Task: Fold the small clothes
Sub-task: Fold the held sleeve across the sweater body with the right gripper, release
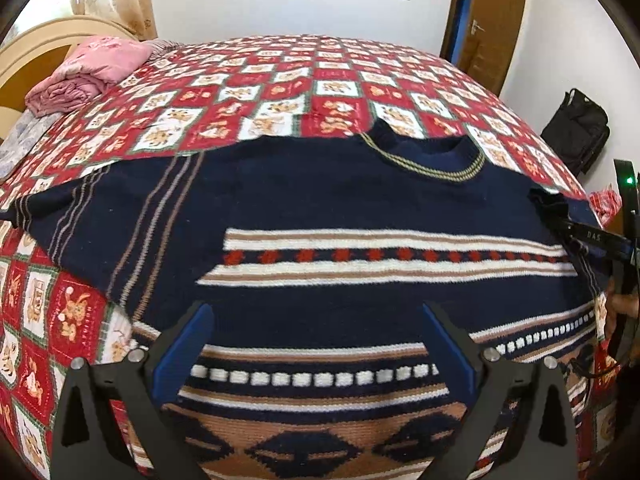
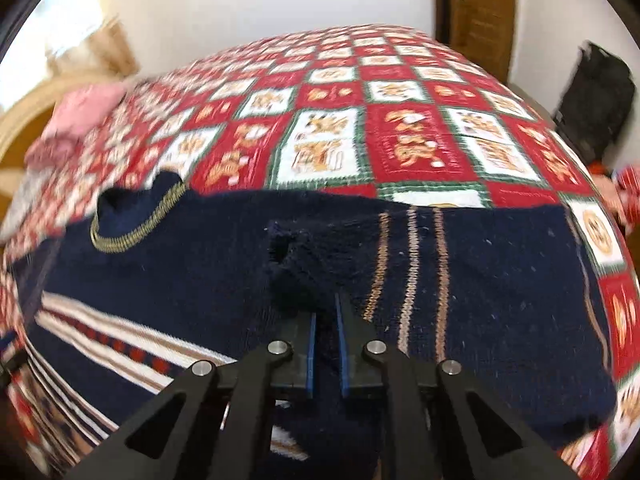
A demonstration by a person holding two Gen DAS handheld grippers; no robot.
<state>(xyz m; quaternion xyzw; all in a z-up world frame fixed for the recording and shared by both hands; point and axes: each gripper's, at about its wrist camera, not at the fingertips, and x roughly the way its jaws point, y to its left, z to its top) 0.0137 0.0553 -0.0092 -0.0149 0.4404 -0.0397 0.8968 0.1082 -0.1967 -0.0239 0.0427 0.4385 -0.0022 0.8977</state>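
A navy knit sweater [image 1: 320, 208] with white, tan and red bands lies front up on the bed, collar [image 1: 424, 160] away from me. My left gripper [image 1: 318, 320] is open above its lower front, touching nothing. My right gripper [image 2: 325, 312] is shut on a bunched fold of navy knit [image 2: 296, 264] at the sweater's right shoulder, where the striped sleeve [image 2: 412, 264] starts. That gripper also shows at the right edge of the left wrist view [image 1: 560, 224]. The sweater's other sleeve [image 1: 80, 216] lies spread to the left.
The bed carries a red and white checked quilt [image 1: 304, 80]. A pink folded blanket [image 1: 92, 72] lies at the headboard end, far left. A black bag [image 1: 576, 128] stands on the floor by the wall at right, next to a wooden door [image 1: 488, 20].
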